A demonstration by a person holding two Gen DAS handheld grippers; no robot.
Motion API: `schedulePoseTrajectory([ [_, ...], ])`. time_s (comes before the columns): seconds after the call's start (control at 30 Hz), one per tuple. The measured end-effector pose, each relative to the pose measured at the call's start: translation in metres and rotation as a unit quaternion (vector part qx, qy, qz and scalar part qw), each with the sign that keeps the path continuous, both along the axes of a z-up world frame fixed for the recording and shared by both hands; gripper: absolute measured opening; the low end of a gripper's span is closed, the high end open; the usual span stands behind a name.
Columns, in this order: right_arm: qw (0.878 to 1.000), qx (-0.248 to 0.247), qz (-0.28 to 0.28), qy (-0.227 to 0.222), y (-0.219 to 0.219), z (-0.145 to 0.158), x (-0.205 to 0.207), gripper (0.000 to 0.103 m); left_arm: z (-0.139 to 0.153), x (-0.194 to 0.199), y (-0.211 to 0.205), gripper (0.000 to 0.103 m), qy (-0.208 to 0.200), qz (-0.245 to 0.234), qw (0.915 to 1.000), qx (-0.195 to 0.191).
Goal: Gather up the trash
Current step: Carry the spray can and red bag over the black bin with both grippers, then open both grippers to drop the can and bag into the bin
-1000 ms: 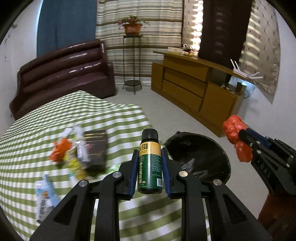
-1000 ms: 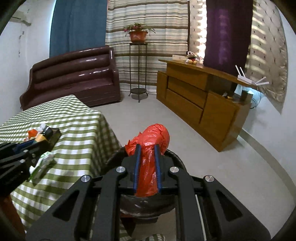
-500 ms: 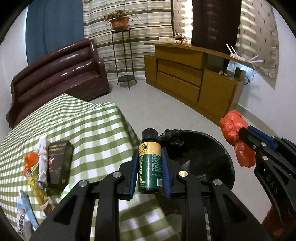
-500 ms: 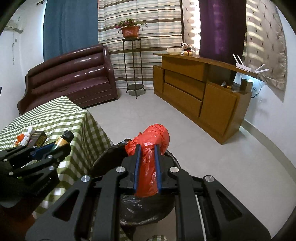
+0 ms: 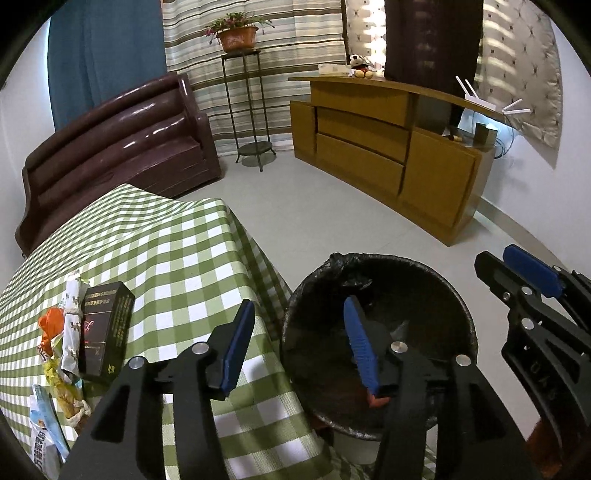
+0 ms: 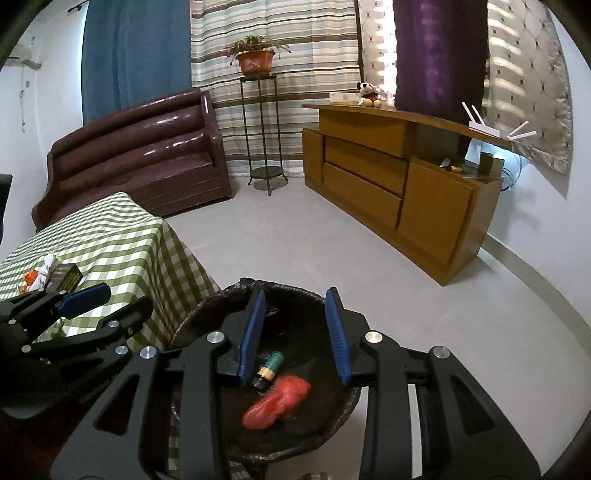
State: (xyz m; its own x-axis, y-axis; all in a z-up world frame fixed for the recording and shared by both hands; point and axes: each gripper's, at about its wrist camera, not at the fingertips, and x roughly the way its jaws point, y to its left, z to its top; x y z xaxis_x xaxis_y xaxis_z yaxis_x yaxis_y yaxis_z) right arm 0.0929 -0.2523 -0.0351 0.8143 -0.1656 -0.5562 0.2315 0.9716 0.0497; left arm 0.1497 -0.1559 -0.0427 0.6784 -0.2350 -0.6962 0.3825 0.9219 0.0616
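blue-padded fingers splayed over bin

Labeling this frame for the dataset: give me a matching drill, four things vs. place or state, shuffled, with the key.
Things:
1. green bottle
2. dark box
3. left hand-held gripper
4. potted plant

Place or state:
A. on the checked tablecloth
B. on the tall metal stand
C. inside the trash bin, beside the red bag
D. open, holding nothing

Pairs: 1-C, 2-A, 3-D, 4-B
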Motion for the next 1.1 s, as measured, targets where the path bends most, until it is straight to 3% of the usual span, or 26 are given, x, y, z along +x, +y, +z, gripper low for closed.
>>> schedulePoseTrajectory([
  [0.17, 1.0, -0.001, -0.01, 0.0, -0.004, 0.001, -0.002, 0.038, 0.003, 0.001, 0.002, 0.057, 0.001, 0.001, 1.0, -0.005],
  [0.4, 1.0, -0.002, -0.023, 0.0, -0.003, 0.002, -0.007, 0.054, 0.011, -0.003, 0.013, 0.064, -0.004, 0.008, 0.9999, -0.012],
  [0.8, 1.0, 0.005, 0.006, 0.012, 0.032, 0.006, -0.016, 0.055, 0.029, -0.03, 0.057, 0.064, -0.016, 0.03, 0.9994, -0.012],
  [1.1, 0.998, 0.001, 0.058, 0.007, 0.082, 0.017, -0.022, 0.055, 0.036, -0.05, 0.13, 0.064, -0.019, 0.09, 0.9957, -0.001],
])
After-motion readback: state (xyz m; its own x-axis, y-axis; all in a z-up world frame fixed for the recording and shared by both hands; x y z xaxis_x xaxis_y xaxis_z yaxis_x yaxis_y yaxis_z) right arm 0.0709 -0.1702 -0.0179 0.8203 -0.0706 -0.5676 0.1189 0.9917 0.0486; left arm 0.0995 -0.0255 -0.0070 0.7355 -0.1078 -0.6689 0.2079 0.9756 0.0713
